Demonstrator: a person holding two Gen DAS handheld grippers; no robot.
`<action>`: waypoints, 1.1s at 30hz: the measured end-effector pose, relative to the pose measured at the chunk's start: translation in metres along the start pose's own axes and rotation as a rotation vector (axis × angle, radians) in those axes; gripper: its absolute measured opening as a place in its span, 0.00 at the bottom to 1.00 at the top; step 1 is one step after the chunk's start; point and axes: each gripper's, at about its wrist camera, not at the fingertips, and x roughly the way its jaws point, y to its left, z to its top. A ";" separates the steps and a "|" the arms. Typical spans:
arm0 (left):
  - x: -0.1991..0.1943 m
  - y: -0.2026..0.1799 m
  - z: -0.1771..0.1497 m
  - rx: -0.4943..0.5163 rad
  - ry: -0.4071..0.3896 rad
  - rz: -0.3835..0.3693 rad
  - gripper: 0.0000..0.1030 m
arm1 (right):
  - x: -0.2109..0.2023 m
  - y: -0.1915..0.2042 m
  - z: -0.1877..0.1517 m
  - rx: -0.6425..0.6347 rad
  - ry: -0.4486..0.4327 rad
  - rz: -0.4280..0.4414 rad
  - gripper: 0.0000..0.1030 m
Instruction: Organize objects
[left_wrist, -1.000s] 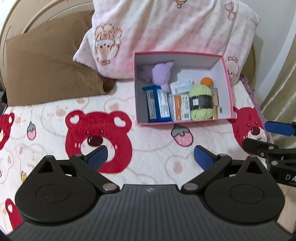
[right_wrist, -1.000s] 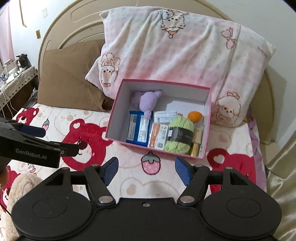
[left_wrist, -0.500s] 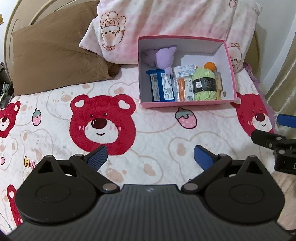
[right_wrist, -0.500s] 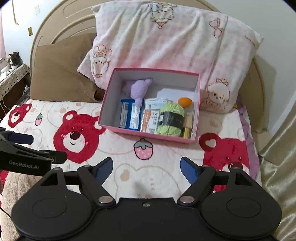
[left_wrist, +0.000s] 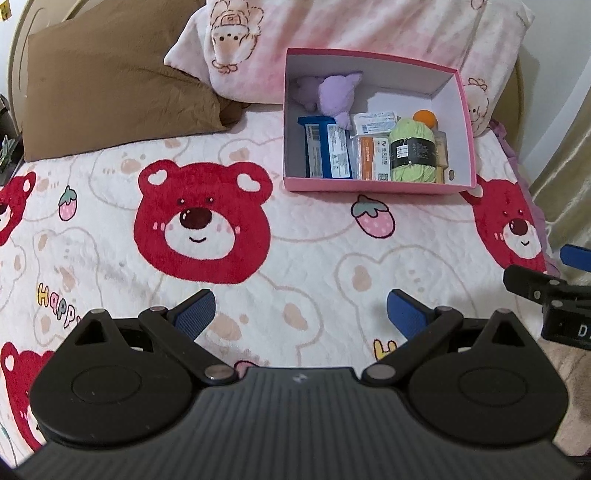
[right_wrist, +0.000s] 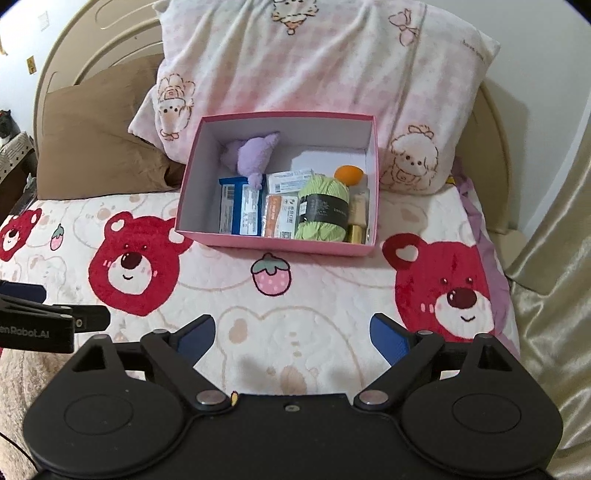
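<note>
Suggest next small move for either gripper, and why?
Probably none beyond parking: left gripper and right gripper are open, empty, short of the pink box. Yarn, plush and packets sit inside; no loose item shows on the bedspread.

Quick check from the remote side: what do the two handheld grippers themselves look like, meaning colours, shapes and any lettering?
The left gripper and right gripper look the same: matte black bodies, round pivot discs, silver rivets, angled black fingers with ribbed blue pads. Seen sideways, the left one carries white GenRobot.AI lettering. No cables or sleeves are visible.
</note>
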 end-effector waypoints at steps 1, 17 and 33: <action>0.000 0.000 0.000 0.001 0.002 0.000 0.98 | 0.000 0.000 -0.001 0.001 0.002 -0.007 0.90; -0.007 -0.005 -0.011 0.088 -0.010 -0.009 0.98 | -0.002 0.006 -0.009 -0.013 0.021 -0.050 0.90; -0.012 -0.004 -0.014 0.078 -0.059 -0.014 0.98 | -0.002 0.009 -0.013 0.001 0.031 -0.069 0.90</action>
